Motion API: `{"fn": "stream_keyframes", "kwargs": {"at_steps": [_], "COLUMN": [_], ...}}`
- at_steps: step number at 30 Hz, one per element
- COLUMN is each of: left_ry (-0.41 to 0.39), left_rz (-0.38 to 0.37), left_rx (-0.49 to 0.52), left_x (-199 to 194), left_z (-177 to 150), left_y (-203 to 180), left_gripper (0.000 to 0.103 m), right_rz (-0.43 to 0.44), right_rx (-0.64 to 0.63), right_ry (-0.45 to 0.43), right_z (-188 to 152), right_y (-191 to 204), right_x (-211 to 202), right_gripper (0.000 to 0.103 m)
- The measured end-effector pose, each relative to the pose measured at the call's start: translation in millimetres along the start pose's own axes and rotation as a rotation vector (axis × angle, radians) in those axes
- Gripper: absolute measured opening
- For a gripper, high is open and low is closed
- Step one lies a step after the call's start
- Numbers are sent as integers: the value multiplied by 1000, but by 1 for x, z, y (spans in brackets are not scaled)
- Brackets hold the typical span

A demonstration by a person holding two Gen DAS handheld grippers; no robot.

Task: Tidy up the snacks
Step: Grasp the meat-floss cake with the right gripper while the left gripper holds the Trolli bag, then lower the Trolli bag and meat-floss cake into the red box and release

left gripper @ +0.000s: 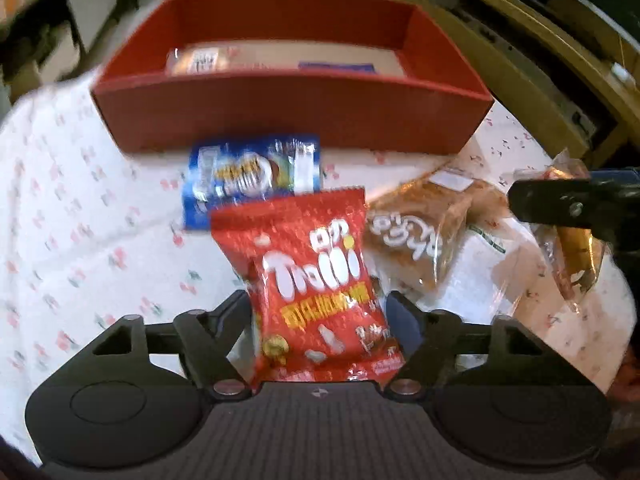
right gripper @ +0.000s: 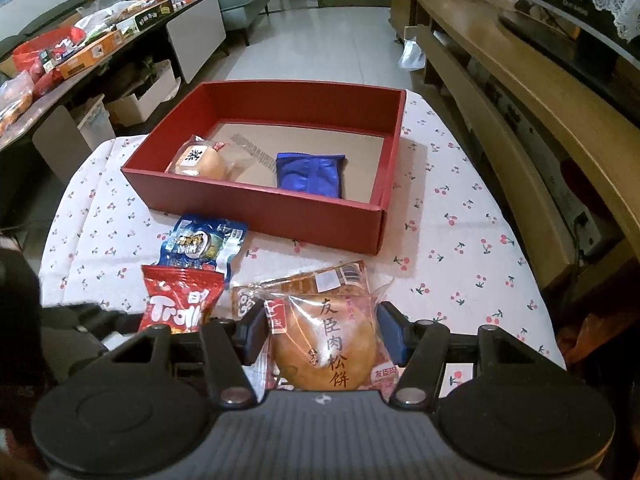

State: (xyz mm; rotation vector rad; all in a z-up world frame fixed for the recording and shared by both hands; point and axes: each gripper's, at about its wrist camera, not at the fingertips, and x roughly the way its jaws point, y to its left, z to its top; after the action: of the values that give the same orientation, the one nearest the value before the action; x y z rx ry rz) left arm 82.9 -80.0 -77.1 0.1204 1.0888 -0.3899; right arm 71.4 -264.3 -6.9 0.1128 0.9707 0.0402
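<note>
The deep red rectangular cardboard box (right gripper: 256, 204) lies straight ahead of both grippers, across the white cherry-print tablecloth (right gripper: 472, 248), its long axis running crosswise to their reach. The left gripper (left gripper: 318, 312) pinches the lower half of a glossy red crinkled gummy bag (left gripper: 316, 280), which stands upright between its fingers, top edge pointing at the box. From these views I cannot tell which gripper is nearer the box. The right gripper (right gripper: 322, 334) has its blue pads (right gripper: 256, 330) on both sides of a round golden pastry in a clear pink-edged wrapper (right gripper: 324, 344); contact looks likely, though I cannot tell how firmly it grips. A shiny blue foil snack pouch (left gripper: 250, 178) lies flat between red bag and box wall. Beside it rests a brown cake in clear film (left gripper: 416, 232). Inside the box sit a wrapped pale bun (right gripper: 202, 160) and a smooth blue foil packet (right gripper: 310, 176), well apart on the brown cardboard floor
</note>
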Motion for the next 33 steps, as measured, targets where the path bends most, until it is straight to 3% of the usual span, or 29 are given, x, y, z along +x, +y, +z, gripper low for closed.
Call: {"fn": "stream_keyframes", "kwargs": {"at_steps": [6,13,19,24,33], "left_ry": [0,-58,-147,-195,-208], "left_rz": [-5,-43,-82,-68,-44], "left_rx": [-49,-87,-98,-93,-156], "left_x": [-21,-52,-70,-60,-19], "left_z": [0,11,44,79,130], "left_y": [21,30,28,30,58], "left_gripper": [62,61,61,61,62], "right_rz": [16,29,19,-4,-41], "right_rx": [-9,2,22,40,69], "right_ry": [-12,-45,-79,-91,-78], "right_z": [1,7,30,61,115], "right_y": [2,5,4,4,3], "right_x": [-5,-11,-7,10,70], "right_gripper": [65,65,65,65,65]}}
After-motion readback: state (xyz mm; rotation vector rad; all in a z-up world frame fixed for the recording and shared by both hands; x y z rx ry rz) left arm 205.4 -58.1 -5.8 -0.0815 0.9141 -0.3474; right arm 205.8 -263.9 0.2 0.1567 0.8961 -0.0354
